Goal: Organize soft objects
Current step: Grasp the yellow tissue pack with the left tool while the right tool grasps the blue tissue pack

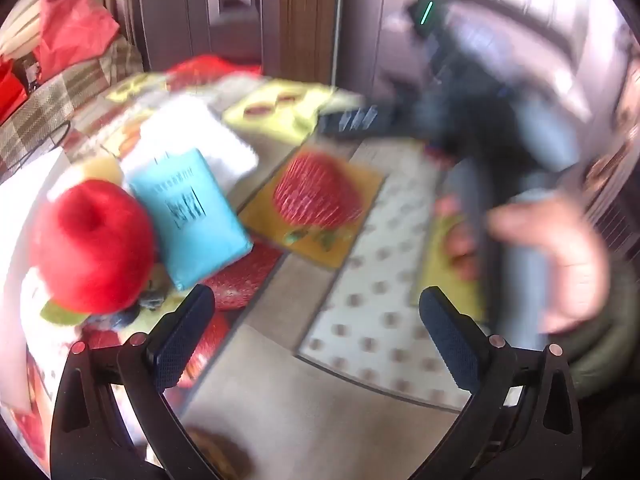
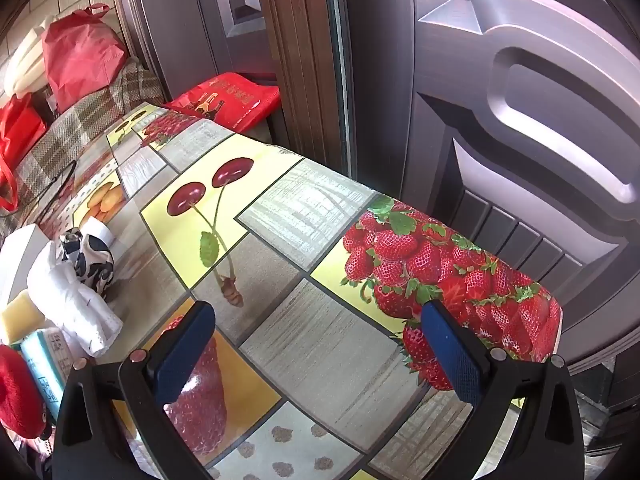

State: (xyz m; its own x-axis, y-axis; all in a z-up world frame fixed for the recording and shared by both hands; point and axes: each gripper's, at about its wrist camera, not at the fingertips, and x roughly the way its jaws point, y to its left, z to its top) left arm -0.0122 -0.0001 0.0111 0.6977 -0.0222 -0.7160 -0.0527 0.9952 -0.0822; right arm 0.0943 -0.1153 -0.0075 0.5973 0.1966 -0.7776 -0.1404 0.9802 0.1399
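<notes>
A red yarn ball [image 1: 90, 246] lies at the left of the fruit-print table [image 1: 320, 400], touching a light blue tissue pack [image 1: 188, 216]; behind them are a white cloth [image 1: 192, 136] and a yellow sponge [image 1: 102, 168]. My left gripper [image 1: 316, 340] is open and empty, just right of the yarn and pack; this view is motion-blurred. My right gripper [image 2: 320, 348] is open and empty over the table [image 2: 320, 340]. In the right wrist view a rolled white cloth [image 2: 76, 304], a black-and-white spotted cloth [image 2: 92, 256], the sponge [image 2: 18, 316], the pack [image 2: 44, 360] and the yarn [image 2: 18, 396] sit at the left.
A hand on the other gripper [image 1: 520, 184] blurs across the right of the left wrist view. A red bag [image 2: 228, 98] lies beyond the table's far end. Red bags [image 2: 80, 54] on a plaid cover stand at back left. A dark door [image 2: 500, 120] runs along the right.
</notes>
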